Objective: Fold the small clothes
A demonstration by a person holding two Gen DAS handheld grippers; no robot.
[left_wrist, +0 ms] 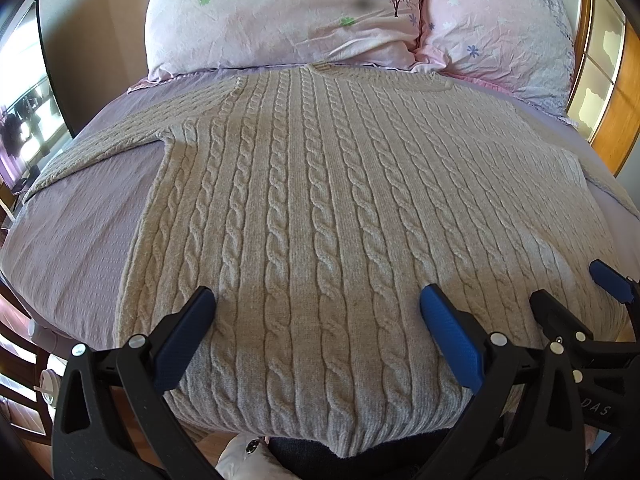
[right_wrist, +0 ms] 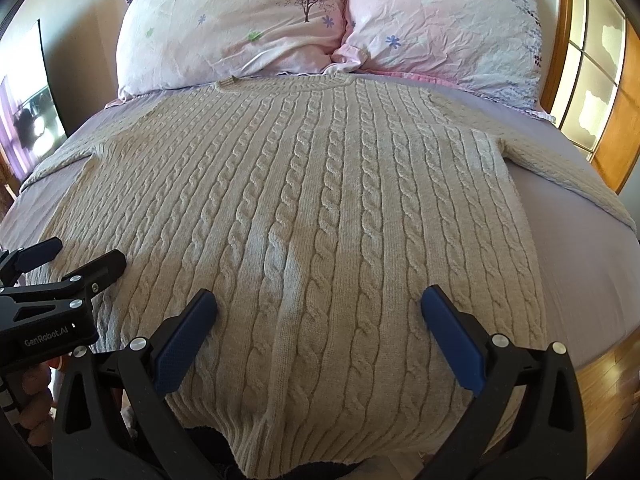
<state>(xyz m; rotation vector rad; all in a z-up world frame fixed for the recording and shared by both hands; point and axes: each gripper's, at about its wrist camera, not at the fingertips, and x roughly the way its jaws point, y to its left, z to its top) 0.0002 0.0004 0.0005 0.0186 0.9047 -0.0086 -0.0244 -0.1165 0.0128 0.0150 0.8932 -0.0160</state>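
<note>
- A grey cable-knit sweater [left_wrist: 320,208] lies flat on a bed [left_wrist: 76,232] with a lilac sheet, collar toward two pink floral pillows [left_wrist: 280,20], sleeves spread to either side.
- Left tongs [left_wrist: 318,300] and right tongs [right_wrist: 318,300] hover spread wide over the hem, gripping nothing.
- A wooden-framed window [right_wrist: 592,80] stands to the right; wood floor [right_wrist: 612,376] shows below the bed's edge.

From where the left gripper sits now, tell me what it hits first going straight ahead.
Likely the grey cable-knit sweater: the open left gripper hangs low over it, pointing up its length toward the pillows. Height above the knit is unclear.
</note>
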